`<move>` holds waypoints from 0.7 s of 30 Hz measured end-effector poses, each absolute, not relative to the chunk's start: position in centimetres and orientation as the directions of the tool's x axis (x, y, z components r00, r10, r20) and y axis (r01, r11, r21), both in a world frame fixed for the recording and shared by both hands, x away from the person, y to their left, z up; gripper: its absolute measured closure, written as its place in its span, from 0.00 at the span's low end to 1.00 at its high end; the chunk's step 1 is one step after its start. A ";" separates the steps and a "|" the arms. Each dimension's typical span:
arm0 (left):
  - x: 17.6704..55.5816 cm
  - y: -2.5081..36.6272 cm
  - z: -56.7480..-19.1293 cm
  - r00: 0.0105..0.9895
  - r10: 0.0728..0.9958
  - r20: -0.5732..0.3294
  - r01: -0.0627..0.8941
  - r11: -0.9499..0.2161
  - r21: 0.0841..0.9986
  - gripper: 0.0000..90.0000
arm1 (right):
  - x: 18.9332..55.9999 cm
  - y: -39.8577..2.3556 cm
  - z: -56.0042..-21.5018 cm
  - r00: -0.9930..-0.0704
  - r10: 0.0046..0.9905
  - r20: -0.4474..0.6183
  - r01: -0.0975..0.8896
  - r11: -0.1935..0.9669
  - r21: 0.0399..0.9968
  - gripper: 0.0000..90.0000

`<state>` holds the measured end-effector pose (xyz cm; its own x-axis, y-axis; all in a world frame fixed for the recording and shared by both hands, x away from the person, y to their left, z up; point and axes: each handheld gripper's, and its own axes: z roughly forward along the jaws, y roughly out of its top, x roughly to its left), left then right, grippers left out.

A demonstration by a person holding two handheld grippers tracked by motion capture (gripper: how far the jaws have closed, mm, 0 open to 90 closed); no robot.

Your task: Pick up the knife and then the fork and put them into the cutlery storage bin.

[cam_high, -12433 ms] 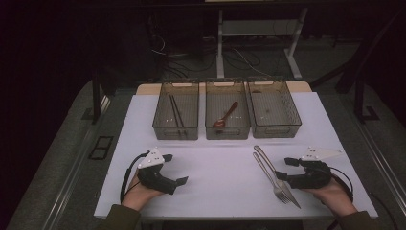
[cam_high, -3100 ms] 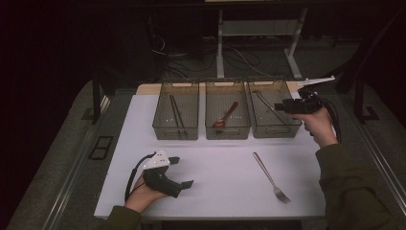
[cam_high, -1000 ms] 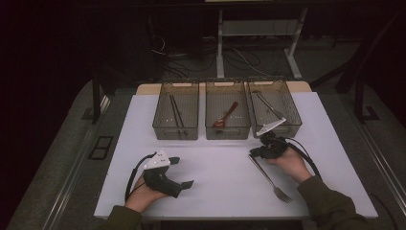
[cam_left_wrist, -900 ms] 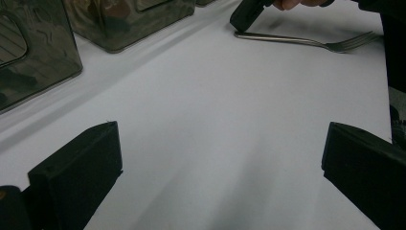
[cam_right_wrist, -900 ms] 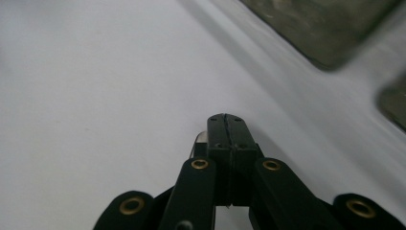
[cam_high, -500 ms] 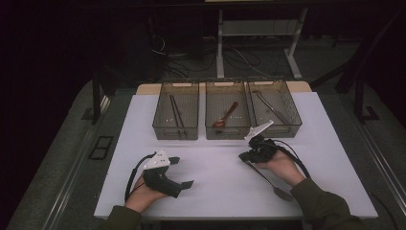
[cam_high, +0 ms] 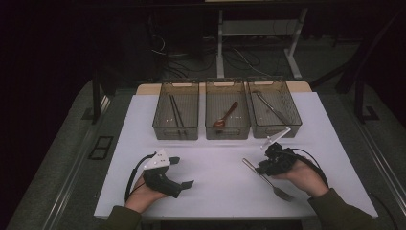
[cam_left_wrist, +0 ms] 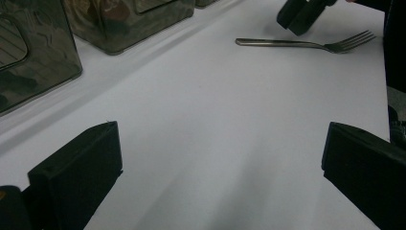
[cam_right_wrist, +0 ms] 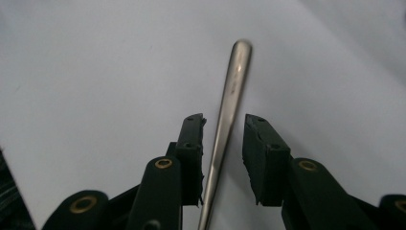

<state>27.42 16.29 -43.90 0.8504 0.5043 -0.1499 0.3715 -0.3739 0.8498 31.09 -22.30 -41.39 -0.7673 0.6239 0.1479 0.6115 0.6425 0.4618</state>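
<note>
Right tongs (cam_right_wrist: 224, 158): jaws slightly apart, having just been opening, with the handle of the fork (cam_right_wrist: 229, 108) running between them; the left pad sits just beside or against the handle, the right pad stands clear of it, so nothing is clamped. In the high view the right tongs (cam_high: 262, 167) sit low over the middle of the fork (cam_high: 269, 180), which lies flat on the white surface (cam_high: 215, 167), handle end toward the bins and tines toward the person's edge at the right. The right hand (cam_high: 304, 176) holds the gripper body with its cable looping behind. Left tongs (cam_left_wrist: 215, 182): jaws wide apart, nothing between them but bare surface; in the high view the left tongs (cam_high: 181, 172) rest near the front left of the surface in the left hand (cam_high: 143, 194), well apart from the fork. From the left gripper view the fork (cam_left_wrist: 306, 44) lies across the far surface, with the right tongs (cam_left_wrist: 301, 14) just above it. Along the back of the surface stand three clear bins side by side: the left bin (cam_high: 176, 111) holds dark chopsticks (cam_high: 176, 111), the middle bin (cam_high: 228, 110) a reddish-brown spoon (cam_high: 226, 115), the right bin (cam_high: 274, 108) a slim metal utensil (cam_high: 271, 108) whose type I cannot tell.
</note>
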 end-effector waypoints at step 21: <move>27.4 16.2 -43.9 0.850 0.505 -0.150 0.373 -0.377 0.848 0.00 | 28.4 -22.9 -42.4 -0.784 0.615 0.087 0.604 0.722 0.338 0.81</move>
<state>27.43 16.18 -43.95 0.8502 0.5047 -0.1500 0.3732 -0.3766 0.8479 28.40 -22.94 -42.40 -0.7838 0.6149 0.0870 0.6040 0.7220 0.3375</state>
